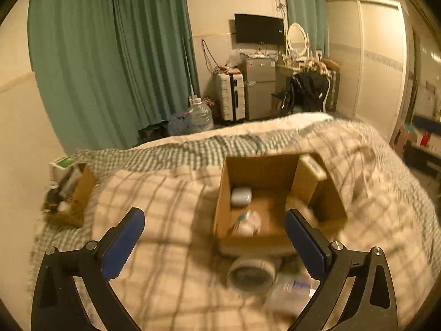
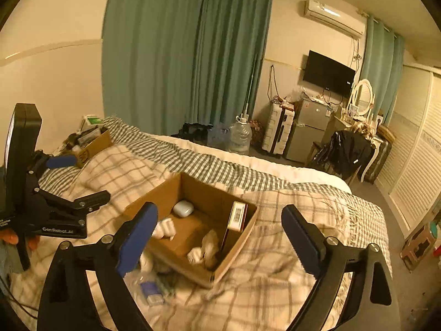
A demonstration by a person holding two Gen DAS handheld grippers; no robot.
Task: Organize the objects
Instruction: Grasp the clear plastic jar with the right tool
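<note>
A home bedroom: bed (image 2: 275,171), curtains (image 2: 187,55), vanity mirror (image 2: 362,96), wall television (image 2: 328,73).

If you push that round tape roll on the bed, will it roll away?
Probably not far. The tape roll seems to lie against the cardboard box, on a soft checked blanket that would likely slow it. It looks hollow, so probably light and easy for the open left tongs.

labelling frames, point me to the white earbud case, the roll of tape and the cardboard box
white earbud case (image 2: 183,208): right wrist view, top of its lid
roll of tape (image 1: 251,275): left wrist view, its blurred open face
cardboard box (image 2: 237,245): right wrist view, outer side wall
</note>
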